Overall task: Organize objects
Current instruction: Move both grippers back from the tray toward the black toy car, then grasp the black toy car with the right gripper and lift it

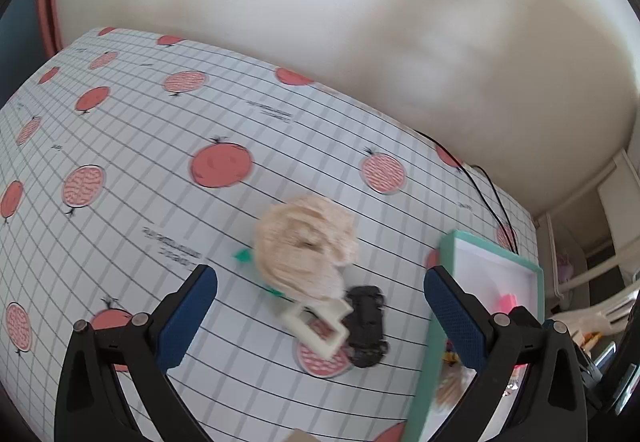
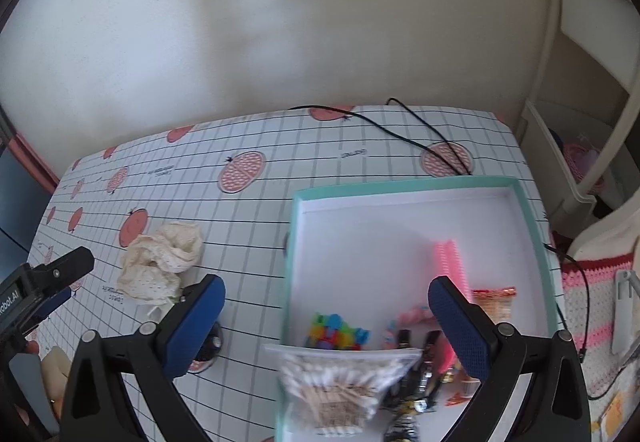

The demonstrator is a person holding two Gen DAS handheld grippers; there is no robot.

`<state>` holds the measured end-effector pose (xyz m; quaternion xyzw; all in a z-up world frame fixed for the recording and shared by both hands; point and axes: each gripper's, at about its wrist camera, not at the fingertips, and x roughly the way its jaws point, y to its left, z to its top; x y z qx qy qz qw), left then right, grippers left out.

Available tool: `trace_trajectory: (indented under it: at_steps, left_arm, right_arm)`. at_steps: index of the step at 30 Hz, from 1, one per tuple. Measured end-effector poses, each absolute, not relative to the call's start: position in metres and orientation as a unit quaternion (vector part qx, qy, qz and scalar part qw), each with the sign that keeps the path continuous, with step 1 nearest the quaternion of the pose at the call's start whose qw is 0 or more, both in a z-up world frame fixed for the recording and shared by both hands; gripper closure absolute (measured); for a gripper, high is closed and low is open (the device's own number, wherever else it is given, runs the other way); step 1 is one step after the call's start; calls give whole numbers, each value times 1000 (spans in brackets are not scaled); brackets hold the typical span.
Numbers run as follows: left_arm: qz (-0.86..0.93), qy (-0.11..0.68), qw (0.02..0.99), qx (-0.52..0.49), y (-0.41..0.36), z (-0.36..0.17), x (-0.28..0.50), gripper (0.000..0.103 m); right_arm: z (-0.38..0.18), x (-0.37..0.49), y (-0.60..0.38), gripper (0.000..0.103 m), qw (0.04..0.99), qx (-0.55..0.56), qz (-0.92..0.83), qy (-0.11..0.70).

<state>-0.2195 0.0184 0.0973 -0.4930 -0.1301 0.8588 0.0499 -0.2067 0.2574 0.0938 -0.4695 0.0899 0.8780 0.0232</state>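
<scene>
Your left gripper (image 1: pixel 320 306) is spread wide over the cream lace cloth (image 1: pixel 306 246), a cream frame (image 1: pixel 318 326) and a black toy car (image 1: pixel 366 326) on the fruit-print tablecloth (image 1: pixel 120 146). Your right gripper (image 2: pixel 326 318), also spread and empty, hovers over the teal box (image 2: pixel 532 218) holding a cotton swab bag (image 2: pixel 344 382) and a pink comb (image 2: pixel 448 262). On the left gripper's body you can read "robot.AI" only partly.

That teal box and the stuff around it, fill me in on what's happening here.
A person is tidying small items into the teal box with a hand-held gripper in each hand. The box already holds a bag of cotton swabs, colourful clips, a pink comb and snack packets. On the tablecloth a cream scrunchie, a cream hair clip and a black toy car wait. The left hand-held gripper is open over them; the right hand-held gripper is open and empty.
</scene>
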Motion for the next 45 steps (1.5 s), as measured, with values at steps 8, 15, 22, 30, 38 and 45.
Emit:
trace_trajectory:
  at_steps: [8, 15, 22, 30, 38, 45]
  left_arm:
    - [859, -145, 28, -490, -24, 98, -225, 0]
    - [857, -151, 17, -492, -43, 95, -228, 0]
    - [849, -136, 27, -510, -35, 84, -229, 0]
    - [836, -109, 41, -536, -12, 74, -227, 0]
    - [828, -104, 46, -549, -2, 67, -227, 0]
    - [818, -114, 49, -562, 2, 57, -229, 0]
  right_arm:
    - [91, -219, 209, 0, -13, -477, 876, 74]
    - [79, -225, 179, 0, -32, -491, 869, 54]
    - [56, -229, 168, 0, -33, -520, 853, 40]
    - [41, -230, 156, 12, -43, -538, 842, 20]
    - [29, -231, 151, 29, -42, -552, 833, 8]
    - [27, -231, 154, 51, -39, -554, 831, 12]
